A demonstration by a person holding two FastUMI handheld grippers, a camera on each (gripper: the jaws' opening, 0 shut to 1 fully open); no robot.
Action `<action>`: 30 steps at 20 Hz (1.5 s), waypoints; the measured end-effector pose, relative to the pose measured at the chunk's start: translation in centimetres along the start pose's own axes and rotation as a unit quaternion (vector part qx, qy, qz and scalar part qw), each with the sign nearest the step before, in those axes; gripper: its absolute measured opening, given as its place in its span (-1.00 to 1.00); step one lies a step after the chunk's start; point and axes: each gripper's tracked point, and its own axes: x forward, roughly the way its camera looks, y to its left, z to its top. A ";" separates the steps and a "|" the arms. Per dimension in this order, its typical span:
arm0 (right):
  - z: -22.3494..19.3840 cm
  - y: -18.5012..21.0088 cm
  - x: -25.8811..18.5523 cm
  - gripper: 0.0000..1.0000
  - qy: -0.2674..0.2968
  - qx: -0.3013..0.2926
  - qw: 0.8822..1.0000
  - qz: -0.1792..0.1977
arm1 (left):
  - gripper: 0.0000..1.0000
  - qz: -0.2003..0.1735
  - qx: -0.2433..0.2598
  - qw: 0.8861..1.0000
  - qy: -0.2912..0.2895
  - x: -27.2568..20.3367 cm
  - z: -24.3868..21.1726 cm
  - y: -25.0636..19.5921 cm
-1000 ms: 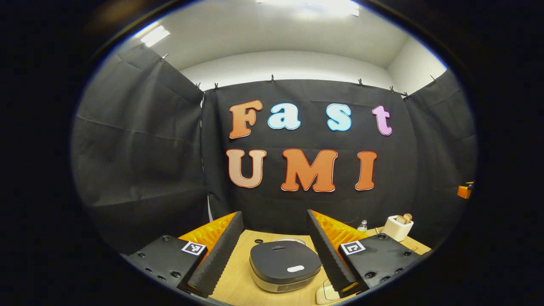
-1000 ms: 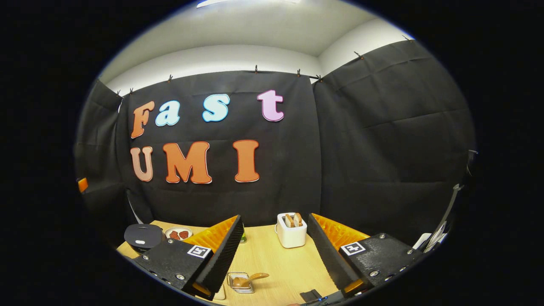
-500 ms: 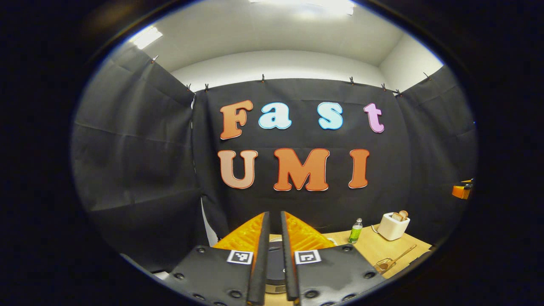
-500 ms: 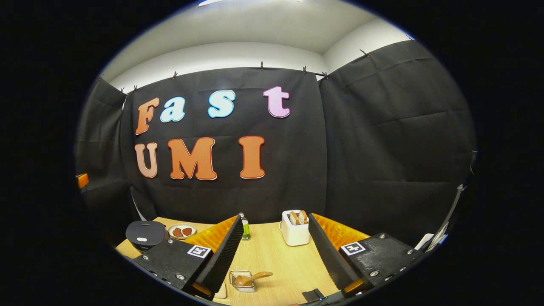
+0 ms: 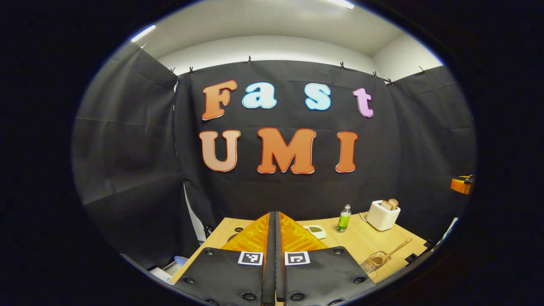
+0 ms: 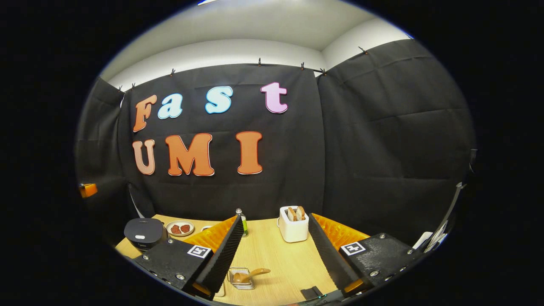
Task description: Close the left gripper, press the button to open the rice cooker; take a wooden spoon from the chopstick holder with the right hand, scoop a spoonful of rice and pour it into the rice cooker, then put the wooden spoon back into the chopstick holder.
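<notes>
My left gripper (image 5: 274, 217) is shut, its two fingers pressed flat together with nothing between them, above the near left part of the wooden table (image 5: 361, 242). The black rice cooker (image 6: 144, 233) stands with its lid down at the table's left end in the right gripper view. A wire chopstick holder (image 6: 241, 280) lies on the table with the wooden spoon (image 6: 253, 274) resting in it, just ahead of my right gripper (image 6: 275, 219), which is open and empty. In the left gripper view the holder (image 5: 370, 263) and spoon (image 5: 397, 248) lie at the right.
A white toaster (image 6: 294, 223) with bread slices stands at the back of the table, with a green bottle (image 6: 242, 221) to its left. A plate of red food (image 6: 180, 228) sits beside the cooker. A small white dish (image 5: 315, 230) is near the bottle (image 5: 343, 219).
My left gripper went from wide open to fully shut, and its fingers now hide the rice cooker. The right gripper stayed open and hardly shifted.
</notes>
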 end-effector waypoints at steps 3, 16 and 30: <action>-0.1 -0.4 0.0 1.00 0.001 -0.002 1.000 -0.007 | -0.91 -0.019 -0.010 0.999 0.036 2.5 -3.3 -1.5; -1.7 -1.7 -0.6 1.00 0.030 -0.007 0.999 -0.031 | -0.91 -0.029 -0.012 0.977 0.209 8.9 -20.2 -1.5; -3.0 -2.2 -2.1 0.91 0.050 0.019 0.998 -0.042 | -0.91 -0.009 -0.004 0.973 0.229 9.2 -22.8 -1.0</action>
